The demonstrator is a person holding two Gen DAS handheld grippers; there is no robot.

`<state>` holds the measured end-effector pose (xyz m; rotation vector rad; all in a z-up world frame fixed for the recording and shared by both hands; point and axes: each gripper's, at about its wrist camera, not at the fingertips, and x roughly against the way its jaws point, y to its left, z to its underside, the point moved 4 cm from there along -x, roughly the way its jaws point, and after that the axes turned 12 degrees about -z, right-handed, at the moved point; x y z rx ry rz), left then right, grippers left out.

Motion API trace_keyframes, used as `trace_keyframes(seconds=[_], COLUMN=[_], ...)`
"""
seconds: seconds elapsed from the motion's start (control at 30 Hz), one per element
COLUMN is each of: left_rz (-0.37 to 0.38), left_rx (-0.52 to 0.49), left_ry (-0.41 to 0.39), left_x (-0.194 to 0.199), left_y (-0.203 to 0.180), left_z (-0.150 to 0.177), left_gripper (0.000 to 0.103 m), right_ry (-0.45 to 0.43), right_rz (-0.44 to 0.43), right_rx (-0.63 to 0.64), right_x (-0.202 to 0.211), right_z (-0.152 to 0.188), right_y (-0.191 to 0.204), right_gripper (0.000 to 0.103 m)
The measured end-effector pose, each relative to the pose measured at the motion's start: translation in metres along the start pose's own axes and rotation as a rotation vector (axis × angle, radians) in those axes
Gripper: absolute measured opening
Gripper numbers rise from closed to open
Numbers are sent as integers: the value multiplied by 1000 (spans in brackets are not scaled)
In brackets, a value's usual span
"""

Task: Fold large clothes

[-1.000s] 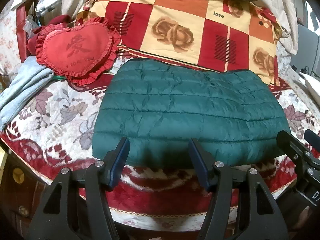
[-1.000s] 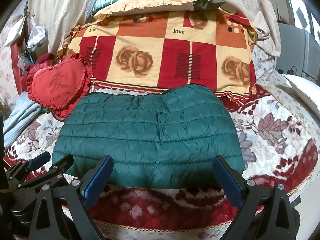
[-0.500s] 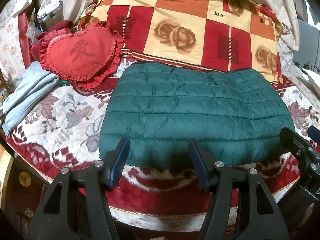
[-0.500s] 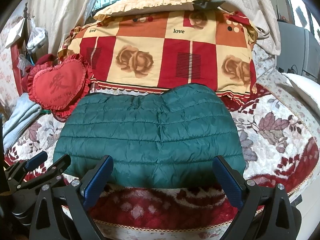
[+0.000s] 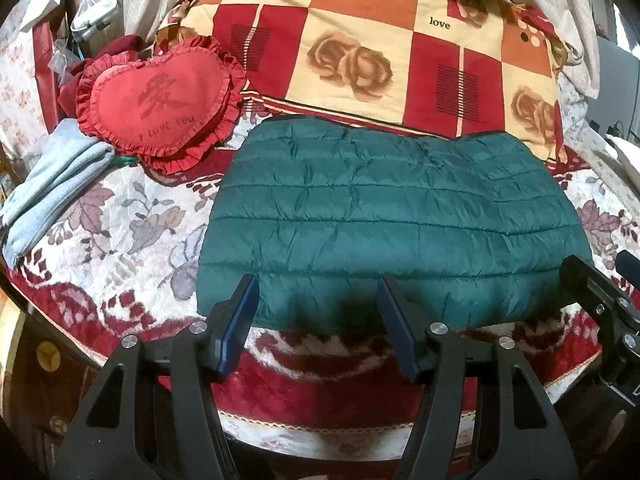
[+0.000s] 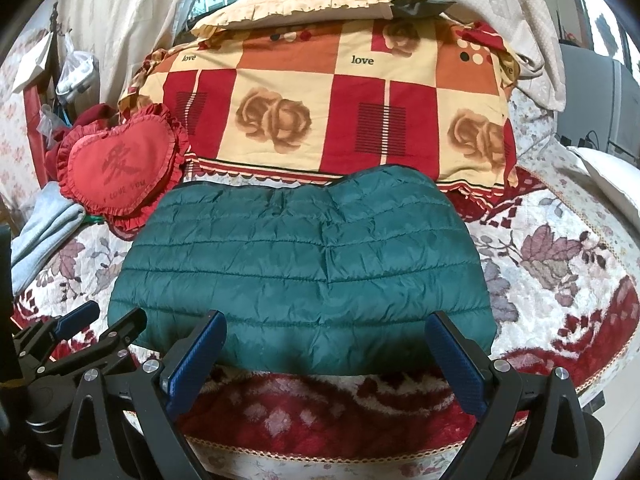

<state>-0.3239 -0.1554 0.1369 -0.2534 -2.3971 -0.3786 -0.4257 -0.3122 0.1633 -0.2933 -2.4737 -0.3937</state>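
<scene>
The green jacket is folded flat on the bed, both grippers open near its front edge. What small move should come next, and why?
Probably lower both grippers onto the near edge of the jacket. The left gripper and right gripper are open and hold nothing, just in front of that edge.

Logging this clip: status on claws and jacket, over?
Left claw open, empty. Right claw open, empty. Green jacket folded flat on bedspread, untouched. Heart pillow beside it, clear.
</scene>
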Motion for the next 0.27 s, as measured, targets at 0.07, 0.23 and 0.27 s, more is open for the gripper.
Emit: trace_keyframes(seconds=[0.07,0.23,0.27], left_rz=[8,-3,3], left_rx=[8,9,11], left_ry=[-1,-16,-10], left_x=[-1,-2,-3], left_y=[1,5,5], left_z=[0,0,0], left_gripper=[61,61,61], right_ry=[-1,4,5], right_rz=[0,-4,-6], right_rx=[0,0,1], right_x=[0,-2,-2], right_z=[0,1,1], right_y=[0,0,-1], right_gripper=[99,99,99])
